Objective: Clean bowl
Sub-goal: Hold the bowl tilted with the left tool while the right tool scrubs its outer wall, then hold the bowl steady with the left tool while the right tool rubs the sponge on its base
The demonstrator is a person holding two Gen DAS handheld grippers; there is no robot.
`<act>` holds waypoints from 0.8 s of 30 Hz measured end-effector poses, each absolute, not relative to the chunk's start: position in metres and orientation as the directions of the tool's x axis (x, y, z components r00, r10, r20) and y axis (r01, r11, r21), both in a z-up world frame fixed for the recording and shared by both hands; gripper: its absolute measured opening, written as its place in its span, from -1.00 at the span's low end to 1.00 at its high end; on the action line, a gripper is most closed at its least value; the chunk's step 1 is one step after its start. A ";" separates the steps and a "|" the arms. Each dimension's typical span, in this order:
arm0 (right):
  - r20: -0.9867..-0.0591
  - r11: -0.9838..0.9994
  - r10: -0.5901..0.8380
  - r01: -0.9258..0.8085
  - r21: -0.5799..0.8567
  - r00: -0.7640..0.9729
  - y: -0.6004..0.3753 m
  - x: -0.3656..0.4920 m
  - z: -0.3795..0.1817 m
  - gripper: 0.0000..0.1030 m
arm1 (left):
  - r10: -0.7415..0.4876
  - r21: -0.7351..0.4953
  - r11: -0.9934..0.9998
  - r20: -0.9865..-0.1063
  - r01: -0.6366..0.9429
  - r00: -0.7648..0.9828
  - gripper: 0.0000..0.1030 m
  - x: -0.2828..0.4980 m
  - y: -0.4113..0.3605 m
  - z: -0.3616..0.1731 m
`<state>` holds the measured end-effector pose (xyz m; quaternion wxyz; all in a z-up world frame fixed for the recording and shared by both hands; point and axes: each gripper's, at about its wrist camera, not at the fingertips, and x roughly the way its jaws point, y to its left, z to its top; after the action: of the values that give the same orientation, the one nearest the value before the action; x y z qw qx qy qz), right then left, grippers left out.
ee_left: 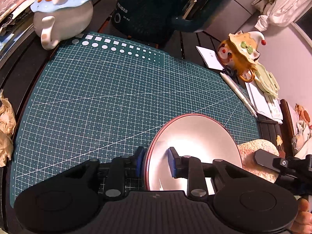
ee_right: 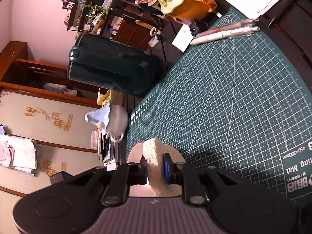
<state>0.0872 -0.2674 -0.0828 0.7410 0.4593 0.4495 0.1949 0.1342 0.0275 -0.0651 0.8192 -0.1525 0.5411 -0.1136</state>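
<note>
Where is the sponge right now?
The sponge is squeezed in the right claw, right beside the bowl over the green mat.

A dark slatted worktop [ee_left: 25, 64] carries a large green cutting mat [ee_left: 117, 97] printed with a white grid. At the mat's far left corner stands a white ceramic pot with a pale blue lid [ee_left: 62, 13]; behind the far edge sits a dark green electric cooker [ee_left: 148, 9]. To the right stands an orange ceramic pot with a cream lid [ee_left: 241, 52], beside white paper sheets [ee_left: 209, 57] and a white pen [ee_left: 238, 93]. Crumpled tan paper [ee_left: 5, 124] lies off the mat's left edge.
</note>
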 end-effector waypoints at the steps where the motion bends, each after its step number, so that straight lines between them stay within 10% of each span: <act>1: -0.483 0.499 0.701 0.124 0.858 0.525 -0.268 0.088 -0.082 -0.71 | -0.350 -0.373 0.928 -0.854 0.015 0.384 -0.54 0.135 0.028 -0.064; 24: -0.418 0.413 0.729 0.139 0.900 0.542 -0.270 0.104 -0.091 -0.72 | -0.378 -0.408 0.913 -0.861 -0.018 0.340 -0.54 0.121 0.035 -0.066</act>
<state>0.1035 -0.2705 -0.0911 0.7206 0.5017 0.4325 0.2047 0.1205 0.0346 -0.0659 0.7994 -0.1758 0.5634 -0.1127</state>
